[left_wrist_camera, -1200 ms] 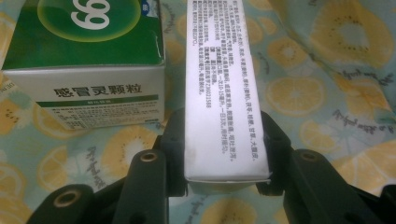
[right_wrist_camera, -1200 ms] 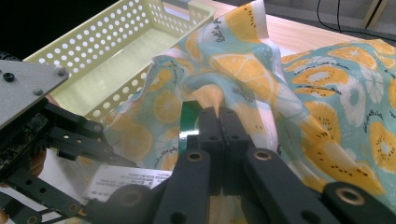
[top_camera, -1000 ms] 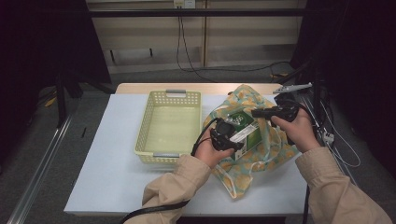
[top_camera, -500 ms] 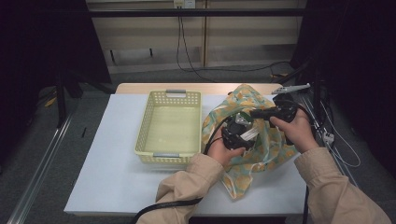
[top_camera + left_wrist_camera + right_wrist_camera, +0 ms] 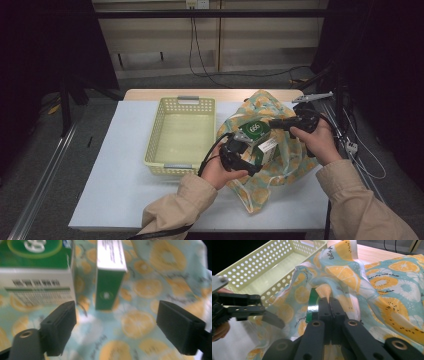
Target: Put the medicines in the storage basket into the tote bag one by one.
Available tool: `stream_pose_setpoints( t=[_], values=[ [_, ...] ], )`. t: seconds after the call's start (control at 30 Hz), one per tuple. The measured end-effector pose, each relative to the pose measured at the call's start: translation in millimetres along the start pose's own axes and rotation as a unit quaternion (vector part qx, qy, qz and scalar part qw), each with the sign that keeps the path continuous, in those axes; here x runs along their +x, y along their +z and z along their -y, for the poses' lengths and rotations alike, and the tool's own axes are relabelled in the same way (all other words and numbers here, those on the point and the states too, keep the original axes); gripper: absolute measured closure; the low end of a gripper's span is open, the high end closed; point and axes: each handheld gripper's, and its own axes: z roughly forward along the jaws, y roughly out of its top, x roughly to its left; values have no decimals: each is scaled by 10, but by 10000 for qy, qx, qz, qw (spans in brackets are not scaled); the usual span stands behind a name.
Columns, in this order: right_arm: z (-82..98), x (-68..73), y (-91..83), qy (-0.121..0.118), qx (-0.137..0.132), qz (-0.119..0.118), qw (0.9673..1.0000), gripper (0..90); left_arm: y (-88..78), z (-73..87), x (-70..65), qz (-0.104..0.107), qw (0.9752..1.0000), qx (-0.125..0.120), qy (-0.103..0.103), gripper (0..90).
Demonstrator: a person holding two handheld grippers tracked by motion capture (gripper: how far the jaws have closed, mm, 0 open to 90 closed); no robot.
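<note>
The green boxes (image 5: 108, 282) sit inside the fruit-print cloth bag (image 5: 280, 165), and getting at them is what my two tongs are arranged for. My left gripper (image 5: 117, 325) has just been opening its jaws: they now stand wide apart with nothing pressed between them, the narrower green carton standing on end straight ahead in the gap and a larger green-and-white box (image 5: 37, 272) off to the side by one jaw. From above, that left gripper (image 5: 240, 155) lies at the bag's mouth, right against the round-logo box (image 5: 255, 132), released and holding nothing.

My right gripper (image 5: 329, 312) is clenched, both jaws tight together on a fold of the bag's rim; I judge that pinch is there to lift the fabric and keep the mouth open so the other hand has room. From above the right gripper (image 5: 292, 122) is at the far edge of the bag, with the cloth raised under it.

Beyond the bag, the pale yellow perforated basket (image 5: 182, 132) stands just beside it on the white table (image 5: 110, 190), with nothing in it, close enough that I take it for the place the boxes should go. The bag's lower corner (image 5: 252, 200) trails toward my side of the table, slack and flat.
</note>
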Motion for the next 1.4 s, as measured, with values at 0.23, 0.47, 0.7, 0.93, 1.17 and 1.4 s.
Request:
stream_pose_setpoints(
  t=[0.23, 0.47, 0.7, 0.93, 1.17, 1.4],
  values=[
    [23, 4, 30, 25, 50, -2, 10000, 900, 2, 259, -46, 222, 9995, 180, 118, 155],
    [27, -14, 36, 19, 86, 15, 10000, 900, 98, 462, -77, 119, 9988, 416, 233, 175],
    [44, -12, 46, 12, 123, 15, 9999, 900, 197, 529, -127, -18, 9971, 455, 604, 239],
    [76, -35, 43, 43, 119, 11, 9999, 900, 173, 497, -150, -149, 9967, 585, 540, 681],
    [87, -40, 39, 51, 118, 29, 9999, 900, 185, 489, -86, 36, 9983, 567, 163, 884],
    [86, -45, -6, 69, 63, 26, 10000, 900, 111, 428, -87, -63, 9981, 609, -18, 900]
  ],
)
